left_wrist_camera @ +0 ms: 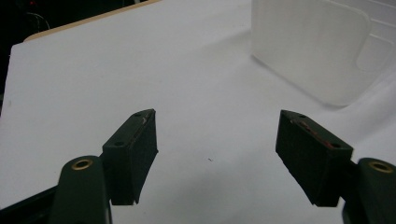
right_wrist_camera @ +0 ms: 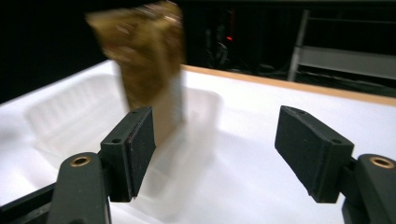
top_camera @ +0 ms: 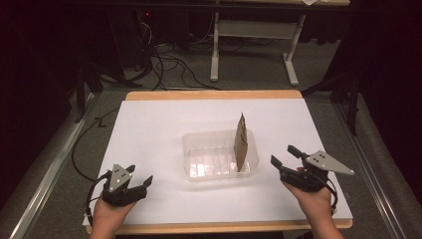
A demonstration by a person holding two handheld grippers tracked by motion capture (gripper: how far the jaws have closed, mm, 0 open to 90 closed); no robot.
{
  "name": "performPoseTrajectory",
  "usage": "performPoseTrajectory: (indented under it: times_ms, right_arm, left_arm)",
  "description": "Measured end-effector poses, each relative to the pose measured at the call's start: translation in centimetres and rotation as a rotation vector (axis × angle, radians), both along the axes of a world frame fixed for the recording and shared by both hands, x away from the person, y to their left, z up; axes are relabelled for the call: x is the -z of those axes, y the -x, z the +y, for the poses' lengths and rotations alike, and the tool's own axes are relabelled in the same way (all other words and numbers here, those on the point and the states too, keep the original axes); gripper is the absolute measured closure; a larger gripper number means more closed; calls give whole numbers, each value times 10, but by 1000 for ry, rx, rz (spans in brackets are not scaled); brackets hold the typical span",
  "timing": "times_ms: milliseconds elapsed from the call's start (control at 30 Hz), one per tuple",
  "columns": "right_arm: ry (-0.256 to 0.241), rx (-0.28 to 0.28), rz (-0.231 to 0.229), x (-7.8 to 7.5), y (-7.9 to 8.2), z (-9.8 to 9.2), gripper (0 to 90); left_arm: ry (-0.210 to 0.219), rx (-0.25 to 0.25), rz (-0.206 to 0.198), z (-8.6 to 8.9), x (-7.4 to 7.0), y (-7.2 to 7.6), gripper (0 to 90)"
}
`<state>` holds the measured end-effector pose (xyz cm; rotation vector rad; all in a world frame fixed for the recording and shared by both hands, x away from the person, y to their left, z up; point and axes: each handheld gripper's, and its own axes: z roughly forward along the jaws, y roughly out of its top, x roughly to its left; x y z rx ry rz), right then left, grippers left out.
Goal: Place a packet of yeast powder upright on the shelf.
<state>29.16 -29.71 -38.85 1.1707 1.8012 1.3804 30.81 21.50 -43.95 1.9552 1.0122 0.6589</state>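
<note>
A clear plastic tray point(top_camera: 196, 141) sits at the middle of the white table sheet point(top_camera: 149, 124). A brown paper packet point(top_camera: 241, 142) stands upright inside it, against its right end. My left gripper point(top_camera: 140, 175) rests at the front left of the sheet, open and empty, well apart from the tray point(left_wrist_camera: 308, 46). My right gripper point(top_camera: 282, 155) is at the front right, just right of the tray, also open with nothing between its jaws. In the right gripper view the packet point(right_wrist_camera: 144, 60) appears blurred beyond the left jaw, standing in the tray point(right_wrist_camera: 65, 116).
The sheet covers a wooden tabletop point(top_camera: 214, 94) whose edge shows at the back and front. Beyond it are a white table frame point(top_camera: 254, 35) and loose cables point(top_camera: 169, 64) on the floor. Dark stands flank both sides.
</note>
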Motion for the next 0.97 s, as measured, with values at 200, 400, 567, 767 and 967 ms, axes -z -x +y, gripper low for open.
performPoseTrajectory:
  times_ms: [200,400,567,767,967]
  right_arm:
    - [40,91,31,16,9,-45,301]
    - [66,152,103,47,13,-77,331]
    - [72,145,98,49,11,-78,336]
    - [89,134,102,49,11,-75,338]
    - [79,154,130,52,8,-78,340]
  left_arm:
    - [-15,4,0,-1,2,0,299]
    - [-33,12,6,-7,4,-2,295]
    - [-46,18,9,-13,6,-2,292]
    - [-38,20,5,-10,4,-1,291]
    - [-28,18,-3,-6,3,-1,291]
